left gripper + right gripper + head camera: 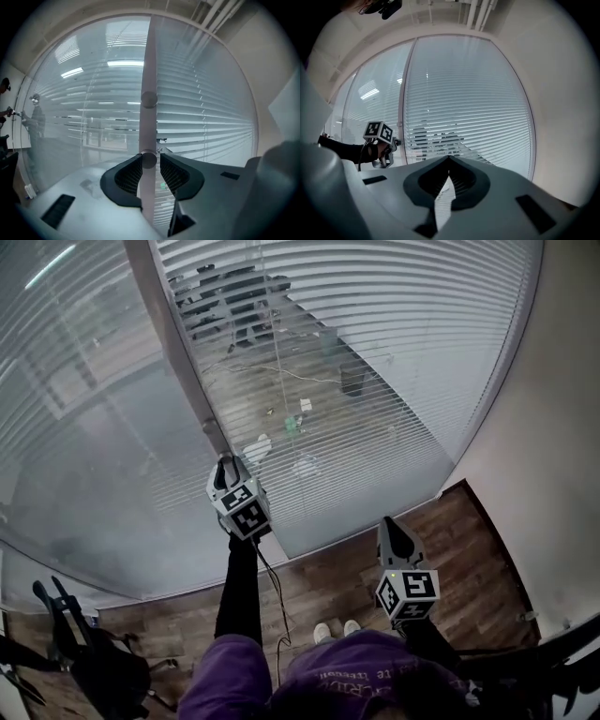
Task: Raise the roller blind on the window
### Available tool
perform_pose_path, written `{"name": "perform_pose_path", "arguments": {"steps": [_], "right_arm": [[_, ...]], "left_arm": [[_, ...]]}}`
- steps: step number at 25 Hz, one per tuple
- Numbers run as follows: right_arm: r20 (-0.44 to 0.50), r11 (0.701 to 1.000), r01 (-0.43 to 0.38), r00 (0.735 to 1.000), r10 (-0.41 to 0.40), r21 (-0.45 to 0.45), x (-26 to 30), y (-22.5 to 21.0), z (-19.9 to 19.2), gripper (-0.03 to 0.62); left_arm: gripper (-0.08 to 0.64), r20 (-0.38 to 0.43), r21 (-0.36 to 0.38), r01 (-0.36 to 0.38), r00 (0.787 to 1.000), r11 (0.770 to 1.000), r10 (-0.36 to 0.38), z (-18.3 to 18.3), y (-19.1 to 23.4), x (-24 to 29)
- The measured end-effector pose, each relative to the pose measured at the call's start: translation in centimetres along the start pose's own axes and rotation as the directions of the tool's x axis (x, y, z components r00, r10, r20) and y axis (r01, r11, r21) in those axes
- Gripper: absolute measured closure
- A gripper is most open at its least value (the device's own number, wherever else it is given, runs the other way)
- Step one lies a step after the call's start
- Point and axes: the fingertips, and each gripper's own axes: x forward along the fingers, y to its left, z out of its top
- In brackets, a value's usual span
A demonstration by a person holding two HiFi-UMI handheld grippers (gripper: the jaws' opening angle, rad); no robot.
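The slatted blind hangs fully lowered behind the glass, right of a grey window post. My left gripper is raised against that post. In the left gripper view its jaws stand a little apart on either side of a small round knob on the post, with a sliver of gap at the right pad. A second knob sits higher on the post. My right gripper hangs lower and to the right, away from the window, its fingertips touching with nothing between them.
A beige wall closes the window's right side. Wooden floor lies below, with the person's shoes on it. A cable dangles from the left gripper. Dark equipment stands at the lower left.
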Motion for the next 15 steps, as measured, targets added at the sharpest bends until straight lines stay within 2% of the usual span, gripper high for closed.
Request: {"name": "perform_pose_path", "arguments": {"steps": [7,12,15], "right_arm": [[-0.012,1.000,-0.005,1.000,0.005,-0.009,1.5,0.2,0.2,0.594],[-0.019,1.000,-0.017,1.000,0.017,-0.009,2.1,0.4,-0.1,0.594],[-0.024,1.000,-0.012,1.000,0.011,-0.005,2.2,0.2,-0.2,0.594]], "left_arm": [[0.463,-0.009,0.014,-0.071,0.997,0.997,0.071,-0.6,1.4,0.8],[0.418,-0.004,0.041,-0.137,0.990,0.990,0.138,-1.0,1.6,0.6],[0.419,-0.024,0.010,-0.115,0.993,0.993,0.115,-1.3,1.6,1.2]]}}
